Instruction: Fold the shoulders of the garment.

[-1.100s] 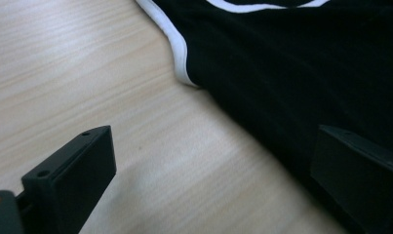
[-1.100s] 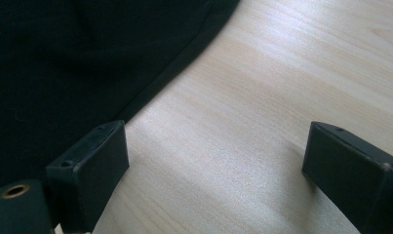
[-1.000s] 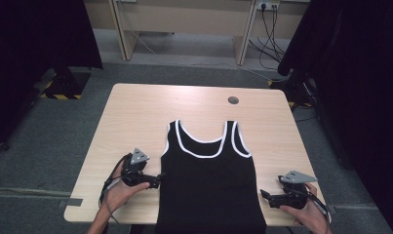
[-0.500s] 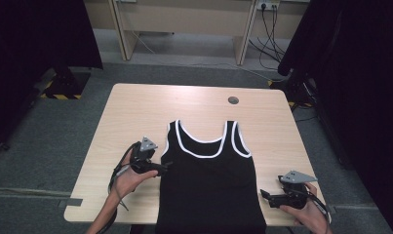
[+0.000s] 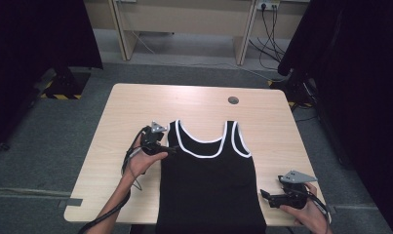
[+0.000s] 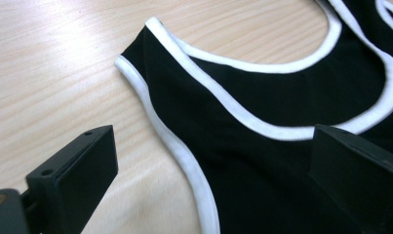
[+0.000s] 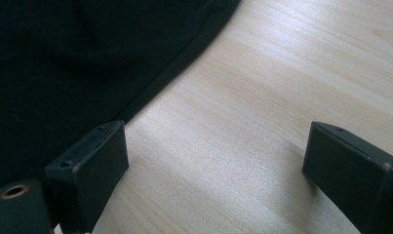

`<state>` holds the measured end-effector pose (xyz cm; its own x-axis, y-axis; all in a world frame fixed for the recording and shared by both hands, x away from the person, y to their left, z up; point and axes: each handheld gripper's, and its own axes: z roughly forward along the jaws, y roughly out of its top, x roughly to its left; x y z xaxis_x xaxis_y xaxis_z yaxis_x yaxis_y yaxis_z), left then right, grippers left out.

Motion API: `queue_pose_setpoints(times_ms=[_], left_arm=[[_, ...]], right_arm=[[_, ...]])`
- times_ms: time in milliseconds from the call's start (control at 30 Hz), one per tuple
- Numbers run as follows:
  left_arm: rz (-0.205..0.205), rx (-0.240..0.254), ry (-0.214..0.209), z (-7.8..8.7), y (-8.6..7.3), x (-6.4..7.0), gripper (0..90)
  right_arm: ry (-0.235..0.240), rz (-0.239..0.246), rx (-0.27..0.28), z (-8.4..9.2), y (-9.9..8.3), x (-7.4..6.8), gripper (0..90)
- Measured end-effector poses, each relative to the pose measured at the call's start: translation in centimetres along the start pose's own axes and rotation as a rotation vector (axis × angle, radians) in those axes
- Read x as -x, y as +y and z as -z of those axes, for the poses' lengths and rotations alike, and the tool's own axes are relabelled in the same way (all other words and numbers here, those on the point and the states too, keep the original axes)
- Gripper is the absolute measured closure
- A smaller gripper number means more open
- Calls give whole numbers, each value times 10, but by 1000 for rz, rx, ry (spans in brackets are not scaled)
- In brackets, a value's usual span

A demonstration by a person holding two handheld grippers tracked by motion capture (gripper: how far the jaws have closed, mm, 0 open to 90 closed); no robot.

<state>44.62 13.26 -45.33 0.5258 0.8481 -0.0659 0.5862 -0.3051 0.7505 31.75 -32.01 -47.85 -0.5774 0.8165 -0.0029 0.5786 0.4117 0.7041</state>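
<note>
A black tank top [image 5: 211, 185] with white trim is lying flat on the wooden table [image 5: 130, 107], its hem at the near edge. No brand, label or writing is showing on it. The left gripper [image 5: 170, 149] is hovering wide open at its left armhole; the right gripper [image 5: 265, 195] is waiting open just beside its right side seam.

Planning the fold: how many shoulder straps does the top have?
2: left strap by the left gripper, right strap farther across the table.
</note>
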Motion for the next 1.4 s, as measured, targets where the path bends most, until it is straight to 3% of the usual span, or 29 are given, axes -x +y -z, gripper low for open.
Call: queue_pose_setpoints(times_ms=[267, 367, 833, 1100, 1167, 1400], left_arm=[[15, -19, 28, -25, 13, -4, 54], [12, -26, 26, -32, 16, -5, 127], [38, -57, 57, -59, 26, -10, 134], [31, -60, 72, -72, 36, -16, 246], [7, -58, 77, -73, 37, -16, 315], [-20, -37, 43, -71, 37, -8, 720]], right_arm=[[1, 0, 0, 0, 0, 0, 96], [1, -1, 0, 0, 0, 0, 95], [2, 2, -1, -1, 1, 0, 95], [3, 1, -1, -1, 1, 1, 95], [3, 1, -1, -1, 1, 1, 94], [3, 1, -1, -1, 1, 1, 95]])
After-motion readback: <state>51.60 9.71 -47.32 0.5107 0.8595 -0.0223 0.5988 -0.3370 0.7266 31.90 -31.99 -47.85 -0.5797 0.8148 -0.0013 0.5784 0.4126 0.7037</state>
